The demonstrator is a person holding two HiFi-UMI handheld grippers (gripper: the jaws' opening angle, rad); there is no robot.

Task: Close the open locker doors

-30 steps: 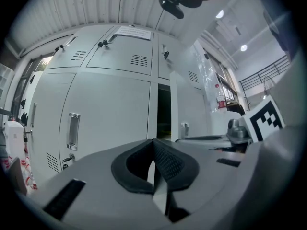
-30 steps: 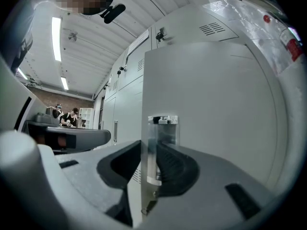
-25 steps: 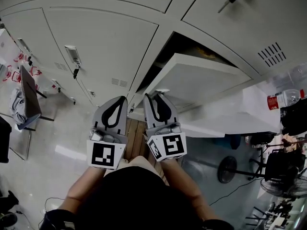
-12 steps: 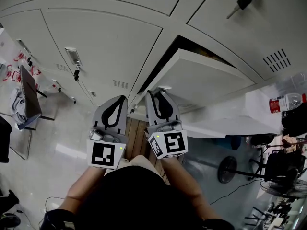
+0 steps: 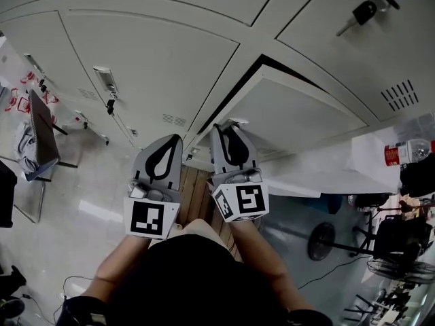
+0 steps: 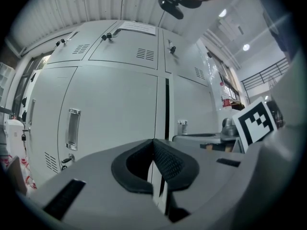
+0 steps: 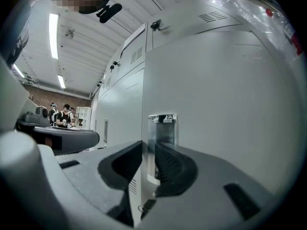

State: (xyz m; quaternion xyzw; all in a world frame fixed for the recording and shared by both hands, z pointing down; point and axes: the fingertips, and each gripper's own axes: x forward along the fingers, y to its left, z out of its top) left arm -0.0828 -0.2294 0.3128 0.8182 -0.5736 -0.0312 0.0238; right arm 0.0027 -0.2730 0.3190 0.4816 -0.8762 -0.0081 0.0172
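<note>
One grey locker door point(image 5: 299, 114) stands ajar, with a narrow dark gap point(image 5: 238, 80) along its hinge side. My right gripper point(image 5: 228, 124) is at the door's free edge, level. In the right gripper view its jaws point(image 7: 148, 145) straddle that edge just below the chrome handle point(image 7: 162, 128); they have just been closing and both pads lie against the door point(image 7: 216, 104). My left gripper point(image 5: 173, 138) hovers beside it on the left, shut on nothing, its pads meeting at the tip point(image 6: 153, 140). It faces shut locker doors point(image 6: 115, 109).
A key point(image 5: 363, 12) hangs from the lock of the upper right locker. The shut locker at left has a handle point(image 5: 104, 80). A chair point(image 5: 37, 131) stands at the far left. A fan point(image 5: 319, 240), a white surface point(image 5: 367, 161) and a bottle point(image 5: 401, 151) are on the right.
The open door has swung closer to the locker front and its dark gap has narrowed. Both grippers kept nearly the same place in the head view.
</note>
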